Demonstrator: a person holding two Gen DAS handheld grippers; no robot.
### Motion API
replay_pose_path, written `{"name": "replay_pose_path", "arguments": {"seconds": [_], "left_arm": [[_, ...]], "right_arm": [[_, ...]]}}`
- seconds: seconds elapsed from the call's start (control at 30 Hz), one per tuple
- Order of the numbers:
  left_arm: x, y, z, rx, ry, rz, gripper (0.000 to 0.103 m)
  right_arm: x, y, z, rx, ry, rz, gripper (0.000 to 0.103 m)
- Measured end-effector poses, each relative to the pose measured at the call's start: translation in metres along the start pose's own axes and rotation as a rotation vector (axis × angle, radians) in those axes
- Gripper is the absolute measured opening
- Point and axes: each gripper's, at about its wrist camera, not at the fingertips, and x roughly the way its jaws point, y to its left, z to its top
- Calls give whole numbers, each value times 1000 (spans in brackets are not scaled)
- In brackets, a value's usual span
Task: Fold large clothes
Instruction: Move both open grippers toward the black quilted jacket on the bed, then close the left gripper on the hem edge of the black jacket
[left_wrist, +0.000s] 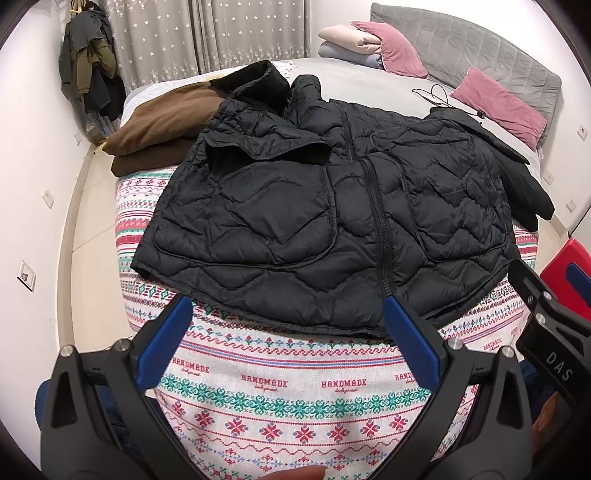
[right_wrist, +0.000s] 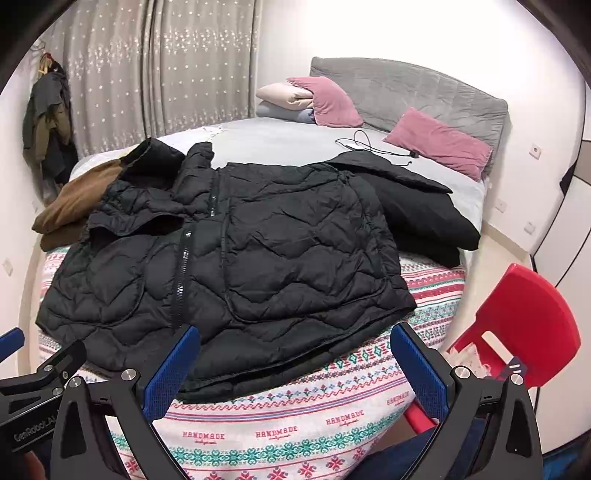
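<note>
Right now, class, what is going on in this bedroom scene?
A person holds two hand-held grippers over a bed. A black quilted puffer jacket lies spread on a patterned knit-print blanket, sleeves already folded in. The left hand-held gripper and right hand-held gripper both hover open near its hem, gripping nothing. Folded brown clothes and another black garment lie beside it.

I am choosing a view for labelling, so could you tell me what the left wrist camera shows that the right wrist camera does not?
Only the left wrist view shows the wall socket low beside the bed and a fingertip at the bottom edge.

Only the right wrist view shows the whole back of the red chair and the white cabinet doors.

Both show the black quilted jacket spread on the patterned blanket, the brown garment, two pink pillows, and each open claw, left and right.
</note>
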Motion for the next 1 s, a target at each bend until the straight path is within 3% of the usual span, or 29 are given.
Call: {"name": "replay_pose_path", "arguments": {"seconds": [0.6,0.73,1.0], "left_arm": [[13,15,8,-7,4,28,103],[21,39,17,-49,-4,59,103],[52,96,34,-92,56,146,103]], "right_arm": [[11,-3,0,-4,17,-78,103],[21,-10,2,6,22,-95,103],[48,-24,6,12,41,-151,103]]}}
